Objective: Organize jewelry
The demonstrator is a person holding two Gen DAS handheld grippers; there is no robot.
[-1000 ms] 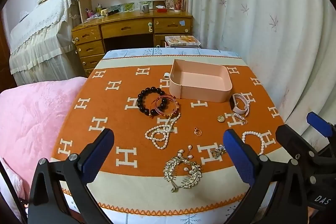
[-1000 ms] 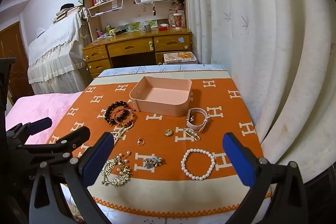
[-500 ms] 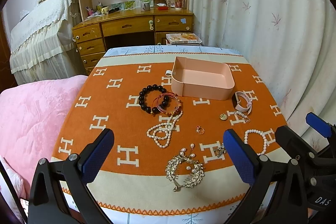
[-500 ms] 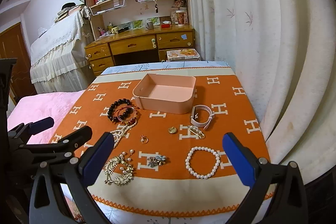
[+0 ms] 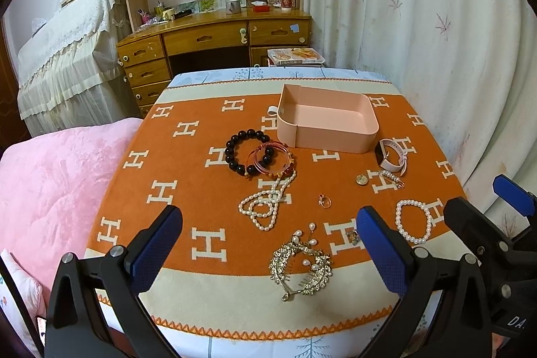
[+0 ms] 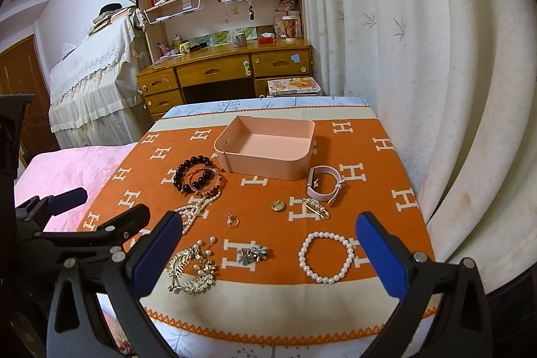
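both grippers, left gripper [image 5: 268, 244] and right gripper [image 6: 268, 244], are held wide, nothing gripped; brooch [image 5: 352, 237] just near of pink tray [image 5: 335, 136] is partly hidden by left finger [image 5: 382, 254]; detail unclear

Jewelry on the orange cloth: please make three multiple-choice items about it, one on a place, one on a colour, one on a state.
1. Where does the watch lie?
A. inside the pink tray
B. on the cloth, by the pink tray's near right corner
C. on the pink blanket

2. What colour are the beads of the round bracelet nearest the right gripper?
A. white
B. green
C. blue

3. What is the state of the pink tray?
A. full of necklaces
B. lidded
C. empty

Answers: 1 B, the watch rests on the cloth beside the tray's corner. 2 A, the beads look pearl white. 3 C, the tray's bare floor shows and all jewelry lies outside.
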